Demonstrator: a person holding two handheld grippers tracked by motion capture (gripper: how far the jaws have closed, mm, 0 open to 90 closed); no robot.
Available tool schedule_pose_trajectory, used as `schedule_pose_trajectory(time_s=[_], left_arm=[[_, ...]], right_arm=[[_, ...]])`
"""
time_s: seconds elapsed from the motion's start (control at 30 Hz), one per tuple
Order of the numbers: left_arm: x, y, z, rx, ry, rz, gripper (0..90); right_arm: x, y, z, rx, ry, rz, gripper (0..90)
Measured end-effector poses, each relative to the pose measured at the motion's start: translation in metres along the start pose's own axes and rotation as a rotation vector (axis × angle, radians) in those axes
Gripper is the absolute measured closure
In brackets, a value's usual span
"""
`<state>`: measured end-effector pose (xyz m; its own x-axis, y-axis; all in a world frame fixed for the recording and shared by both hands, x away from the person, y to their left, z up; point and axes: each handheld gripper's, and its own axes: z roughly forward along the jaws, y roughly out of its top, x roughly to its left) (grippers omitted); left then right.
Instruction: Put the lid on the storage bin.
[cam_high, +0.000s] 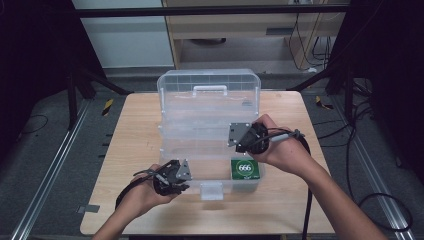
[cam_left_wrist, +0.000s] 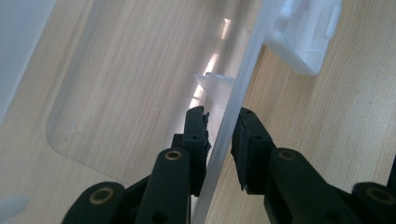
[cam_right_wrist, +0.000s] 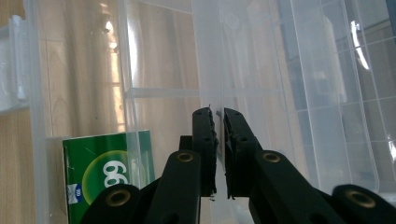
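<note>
The left gripper (cam_high: 172, 177) sits nearest, at the front-left edge of the clear box (cam_high: 210, 107) on the worktop (cam_high: 135, 145). In the left gripper view its jaws straddle the box's thin front wall (cam_left_wrist: 233, 107), one pad inside and one outside; a sliver of gap shows on each side, so the hold looks light rather than a firm clamp. The right gripper (cam_high: 239, 140) is over the box's right half, and in the right gripper view its jaws are all but closed on the upright edge of a thin clear tray wall (cam_right_wrist: 219, 70), which runs straight away from the jaws. A green pack (cam_high: 244, 169) lies in the front-right compartment, just below and left of those jaws. The box stands mid-worktop with its lid (cam_high: 210, 82) up at the back and its latch (cam_high: 212, 190) hanging at the front. Likely the left steadies the box while the right shifts the tray along that wall's long axis; the right hand is the nearer to it.
</note>
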<state>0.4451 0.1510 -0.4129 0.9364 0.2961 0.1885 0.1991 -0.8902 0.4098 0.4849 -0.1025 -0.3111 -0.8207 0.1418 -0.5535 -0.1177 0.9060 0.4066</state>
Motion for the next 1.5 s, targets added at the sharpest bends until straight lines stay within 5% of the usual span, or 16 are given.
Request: schedule_pose_trajectory(time_s=[0.73,1.5], left_arm=[[-0.006,-0.002,0.001,-0.012,0.024,-0.029,74.3],[-0.008,0.000,0.002,-0.001,0.055,-0.009,72.5]], right_arm=[[0.015,-0.009,-0.004,-0.054,-0.017,0.037,83.2],[0.029,-0.019,-0.007,-0.115,-0.030,0.089,82.5]])
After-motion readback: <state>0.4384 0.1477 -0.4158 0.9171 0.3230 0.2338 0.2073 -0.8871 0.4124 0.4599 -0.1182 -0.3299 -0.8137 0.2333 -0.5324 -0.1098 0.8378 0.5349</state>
